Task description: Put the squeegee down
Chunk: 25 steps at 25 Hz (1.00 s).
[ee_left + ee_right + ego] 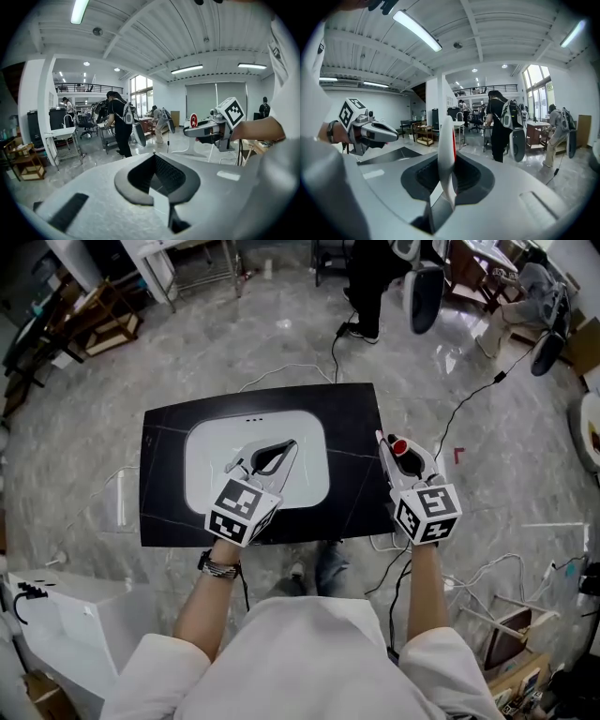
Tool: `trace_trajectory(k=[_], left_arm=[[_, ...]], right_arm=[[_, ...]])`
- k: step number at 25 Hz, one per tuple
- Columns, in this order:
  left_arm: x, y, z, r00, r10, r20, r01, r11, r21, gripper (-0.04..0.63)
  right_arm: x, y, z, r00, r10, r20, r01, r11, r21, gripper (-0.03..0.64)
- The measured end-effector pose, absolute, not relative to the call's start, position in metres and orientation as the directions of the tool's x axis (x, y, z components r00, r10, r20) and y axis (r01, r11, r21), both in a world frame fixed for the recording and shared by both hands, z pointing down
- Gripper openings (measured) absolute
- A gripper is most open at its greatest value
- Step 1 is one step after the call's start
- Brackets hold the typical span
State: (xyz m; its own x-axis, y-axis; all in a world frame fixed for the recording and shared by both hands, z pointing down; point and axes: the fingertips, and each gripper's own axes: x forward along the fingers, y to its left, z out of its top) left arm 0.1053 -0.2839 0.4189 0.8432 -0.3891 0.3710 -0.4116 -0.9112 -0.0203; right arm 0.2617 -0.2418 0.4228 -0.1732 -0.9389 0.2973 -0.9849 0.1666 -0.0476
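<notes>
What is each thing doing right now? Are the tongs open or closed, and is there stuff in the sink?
Left tongs: closed at the tips, holding nothing, over the sink.
Right tongs: closed on the squeegee.
Squeegee: standing on edge in the right tongs, not put down yet.
Sink: nothing in it that I can see.

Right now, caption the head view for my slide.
Right tool grips squeegee at the counter's right edge; left tool, empty, over the sink.
</notes>
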Motion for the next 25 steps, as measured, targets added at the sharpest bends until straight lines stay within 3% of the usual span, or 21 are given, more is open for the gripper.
trace_trajectory(k=[13, 25], left_arm=[[0.121, -0.335, 0.456, 0.775, -0.457, 0.436, -0.511, -0.859, 0.008, 0.006], [0.128, -0.345, 0.486, 0.739, -0.457, 0.495, -0.528, -0.849, 0.005, 0.006]], right_arm=[[0.298, -0.32, 0.507, -0.203, -0.88, 0.429, -0.97, 0.24, 0.032, 0.063], [0.288, -0.357, 0.584, -0.22, -0.812, 0.541, -0.916, 0.362, 0.17, 0.063]])
